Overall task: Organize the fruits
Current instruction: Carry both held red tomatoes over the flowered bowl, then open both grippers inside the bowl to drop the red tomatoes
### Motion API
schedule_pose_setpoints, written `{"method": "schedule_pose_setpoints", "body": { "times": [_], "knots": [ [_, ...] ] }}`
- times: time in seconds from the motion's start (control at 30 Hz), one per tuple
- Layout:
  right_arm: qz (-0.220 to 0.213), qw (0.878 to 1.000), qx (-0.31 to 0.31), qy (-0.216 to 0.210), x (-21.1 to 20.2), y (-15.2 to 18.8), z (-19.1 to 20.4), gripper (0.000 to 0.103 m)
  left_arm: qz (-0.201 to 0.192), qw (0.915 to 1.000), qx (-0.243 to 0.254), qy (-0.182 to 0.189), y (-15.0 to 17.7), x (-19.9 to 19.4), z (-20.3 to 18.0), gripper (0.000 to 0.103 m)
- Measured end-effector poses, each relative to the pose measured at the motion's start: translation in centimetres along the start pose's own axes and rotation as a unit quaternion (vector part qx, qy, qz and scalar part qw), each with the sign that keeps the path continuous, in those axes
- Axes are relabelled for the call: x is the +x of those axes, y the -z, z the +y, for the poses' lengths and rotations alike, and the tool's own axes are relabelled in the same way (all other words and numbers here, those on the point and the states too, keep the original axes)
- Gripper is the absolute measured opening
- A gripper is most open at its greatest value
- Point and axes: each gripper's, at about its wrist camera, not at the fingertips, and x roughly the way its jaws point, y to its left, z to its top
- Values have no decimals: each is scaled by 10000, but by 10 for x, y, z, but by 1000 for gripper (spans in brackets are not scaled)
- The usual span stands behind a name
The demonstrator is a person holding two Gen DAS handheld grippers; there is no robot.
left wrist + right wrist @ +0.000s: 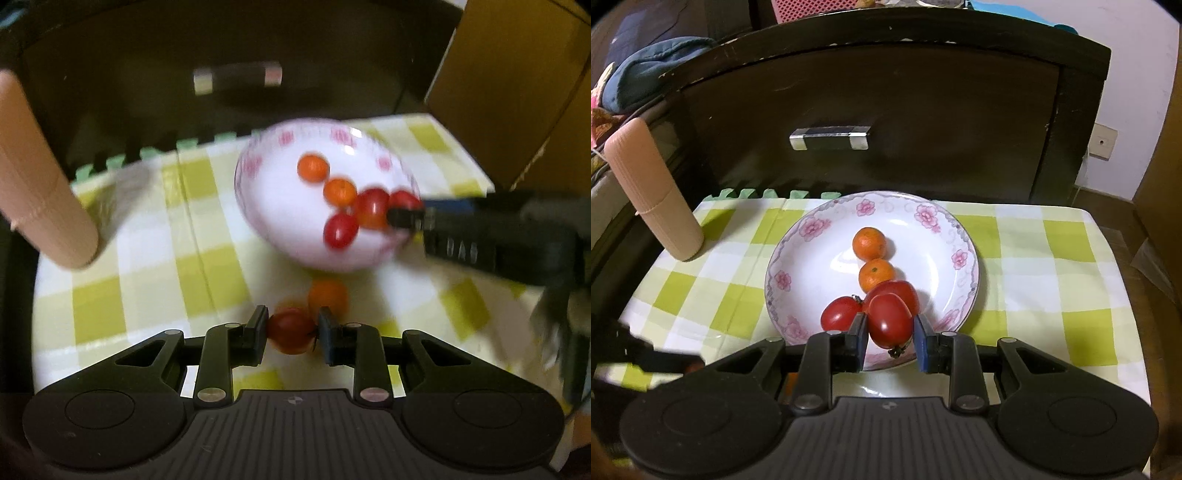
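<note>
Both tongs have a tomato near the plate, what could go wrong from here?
1. The right tongs release their tomato onto a crowded cluster at the plate rim; it may roll off or knock the neighbouring red tomato.
2. The left tongs clamp a soft tomato; squeezing could bruise it.
3. An orange fruit lies on the cloth just ahead of the left tongs and could get nudged.

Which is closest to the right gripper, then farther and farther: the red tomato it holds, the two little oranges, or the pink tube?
1. Red tomato, between the right gripper fingers.
2. Near orange, mid-plate.
3. Far orange, behind it.
4. Pink tube, far left, off the plate.
</note>
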Motion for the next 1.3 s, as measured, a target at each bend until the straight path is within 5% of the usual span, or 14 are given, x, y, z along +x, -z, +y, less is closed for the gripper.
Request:
{"method": "schedule_pose_setpoints", "body": {
  "times": [0.5, 1.3],
  "knots": [
    [1, 9998, 187, 47, 16, -7, -15, 25, -236, 9997, -42, -3, -50, 36, -12, 37],
    [-53, 9998, 162, -106, 21, -10, -16, 28, -214, 9996, -131, -131, -56, 47, -6, 45]
  ]
}}
